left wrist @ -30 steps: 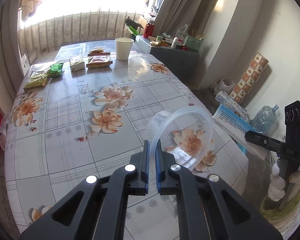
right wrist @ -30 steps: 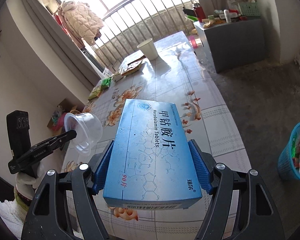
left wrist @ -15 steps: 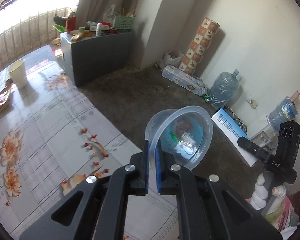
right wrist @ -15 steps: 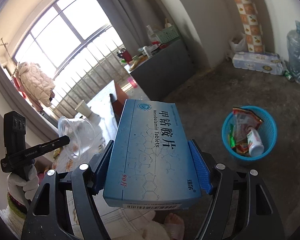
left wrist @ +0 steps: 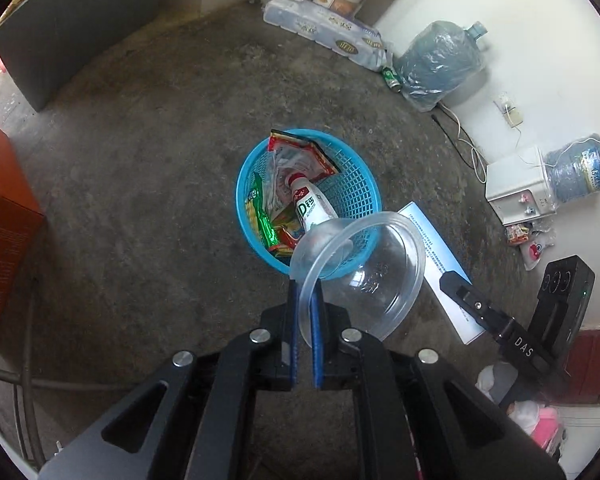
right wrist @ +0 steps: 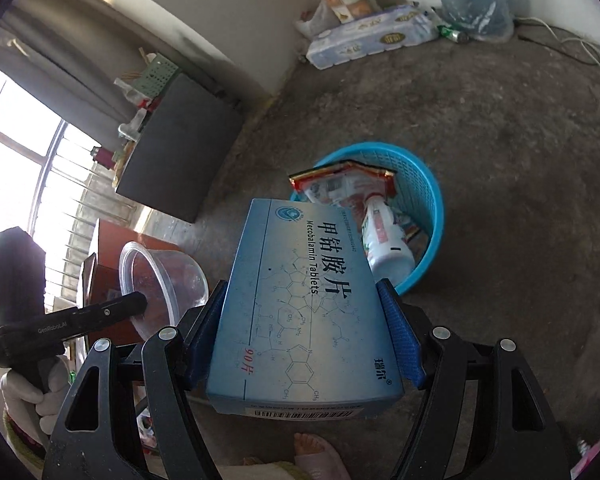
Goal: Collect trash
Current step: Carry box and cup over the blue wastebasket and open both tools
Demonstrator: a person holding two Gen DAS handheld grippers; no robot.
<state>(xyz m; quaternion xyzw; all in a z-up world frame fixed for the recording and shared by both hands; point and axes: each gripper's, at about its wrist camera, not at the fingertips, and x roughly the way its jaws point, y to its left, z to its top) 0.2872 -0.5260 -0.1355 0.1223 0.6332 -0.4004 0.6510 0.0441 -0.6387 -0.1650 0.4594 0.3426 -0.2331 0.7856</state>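
Note:
My left gripper [left wrist: 305,312] is shut on the rim of a clear plastic bowl [left wrist: 374,276], which hangs above the near edge of a blue mesh waste basket [left wrist: 354,196] on the floor. The basket holds wrappers and a white bottle [left wrist: 310,206]. My right gripper [right wrist: 304,332] is shut on a blue tablet box [right wrist: 300,312], pads pressing its two long sides, held above the floor just short of the same blue basket [right wrist: 428,200]. In the right wrist view the clear bowl [right wrist: 168,280] and the left gripper [right wrist: 138,304] show at the left. The tablet box [left wrist: 436,256] shows in the left view.
A grey cabinet [left wrist: 72,32] stands at the far left, an orange box [left wrist: 0,216] closer by. Along the wall lie a pack of paper rolls [left wrist: 324,34], a large water jug [left wrist: 440,56], a white appliance [left wrist: 516,184] and cables. Bare concrete floor surrounds the basket.
Both grippers swung away from the flowered table and tipped down toward the floor. The blue basket, first out of view, now lies right beneath the bowl and the box. Both grips stayed as they were.

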